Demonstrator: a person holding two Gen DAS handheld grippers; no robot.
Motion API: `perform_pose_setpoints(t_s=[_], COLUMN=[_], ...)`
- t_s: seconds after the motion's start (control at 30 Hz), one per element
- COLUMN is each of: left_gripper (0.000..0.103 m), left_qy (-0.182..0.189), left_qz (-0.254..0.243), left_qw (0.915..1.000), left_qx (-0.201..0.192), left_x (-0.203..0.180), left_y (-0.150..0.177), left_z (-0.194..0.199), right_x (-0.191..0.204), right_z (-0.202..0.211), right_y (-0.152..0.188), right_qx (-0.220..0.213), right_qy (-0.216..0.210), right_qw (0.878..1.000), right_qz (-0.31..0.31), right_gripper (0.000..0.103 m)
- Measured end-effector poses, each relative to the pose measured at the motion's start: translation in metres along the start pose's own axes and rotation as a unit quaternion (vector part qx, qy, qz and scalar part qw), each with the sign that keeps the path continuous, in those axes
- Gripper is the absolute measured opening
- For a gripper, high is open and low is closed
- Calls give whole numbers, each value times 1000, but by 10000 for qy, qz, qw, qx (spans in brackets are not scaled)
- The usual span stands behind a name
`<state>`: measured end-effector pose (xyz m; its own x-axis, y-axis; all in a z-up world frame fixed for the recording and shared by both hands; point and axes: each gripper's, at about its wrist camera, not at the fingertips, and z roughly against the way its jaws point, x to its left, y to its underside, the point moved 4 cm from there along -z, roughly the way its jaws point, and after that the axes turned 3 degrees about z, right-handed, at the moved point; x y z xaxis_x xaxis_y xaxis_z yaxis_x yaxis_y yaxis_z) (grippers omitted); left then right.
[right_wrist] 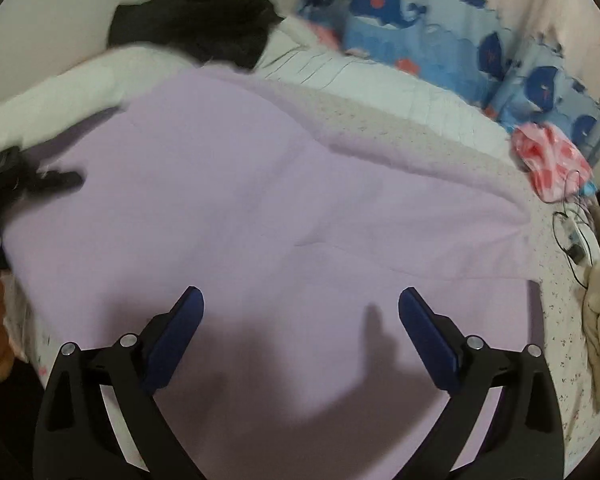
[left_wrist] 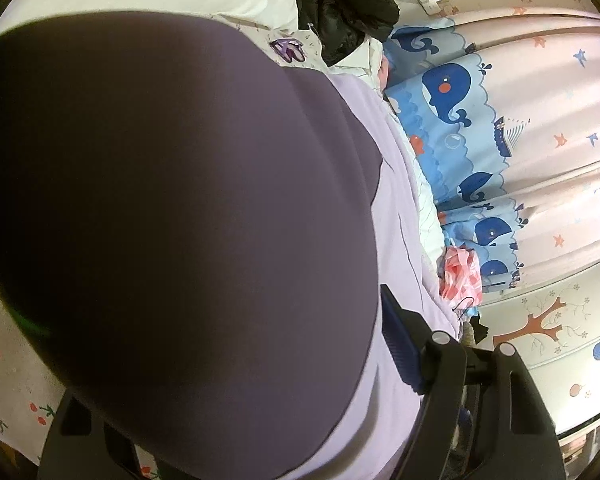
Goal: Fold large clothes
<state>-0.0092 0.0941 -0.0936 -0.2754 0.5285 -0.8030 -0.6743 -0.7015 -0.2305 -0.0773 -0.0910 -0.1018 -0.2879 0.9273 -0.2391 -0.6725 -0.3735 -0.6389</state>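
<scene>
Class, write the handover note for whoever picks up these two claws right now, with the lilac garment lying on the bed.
Right claw: open, empty, hovering over the near part of the lilac garment.
Left claw: its view is mostly blocked by a raised, shadowed bulge of the lilac cloth; whether it grips cannot be told.
Garment: spread across the bed, creased, its left edge beside the left claw.
Done: garment laid out.
Left: the folds; none shows as finished yet.
Aside: black clothes at the bed's far end.

Left gripper [left_wrist: 260, 360]: its left finger hidden behind the lilac garment [left_wrist: 396, 208], which fills the left wrist view.
Black clothes [right_wrist: 196, 20]: smeared by blur.
Cables [right_wrist: 572, 232]: too small to identify.
</scene>
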Motion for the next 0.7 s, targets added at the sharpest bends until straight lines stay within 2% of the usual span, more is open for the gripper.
perform_pose_setpoints(t_s=[0.07, 0.2, 0.3, 0.4, 0.5, 0.63, 0.67, 0.7], left_gripper=[71, 71, 71, 69, 66, 65, 65, 65], left_qy=[-19, -88, -105, 37, 273, 488, 500, 498], left_qz=[-50, -265, -318, -619, -1356, -1783, -1842, -1927], left_qw=[10000, 9996, 9994, 9978, 9892, 9808, 9796, 9779], left_qx=[15, -31, -56, -225, -475, -621, -631, -640], left_x=[-2, -10, -13, -26, -57, -95, -75, -68], left_y=[-1, -4, -8, -8, 0, 15, 6, 12], left_z=[-2, -3, -4, 1, 12, 23, 51, 68], right_x=[11, 16, 23, 20, 20, 15, 15, 13], right_z=[-22, -31, -28, -32, -33, -31, -30, -30], right_y=[11, 13, 18, 24, 28, 30, 32, 32], right_qx=[252, 248, 123, -38, -144, -138, -146, -148], right_qy=[125, 203, 252, 264, 258, 64, 25, -25], right_qw=[9995, 9994, 9995, 9995, 9994, 9997, 9997, 9997], right_qz=[158, 121, 156, 160, 190, 175, 177, 191], right_gripper=[96, 96, 96, 96, 96, 97, 97, 97])
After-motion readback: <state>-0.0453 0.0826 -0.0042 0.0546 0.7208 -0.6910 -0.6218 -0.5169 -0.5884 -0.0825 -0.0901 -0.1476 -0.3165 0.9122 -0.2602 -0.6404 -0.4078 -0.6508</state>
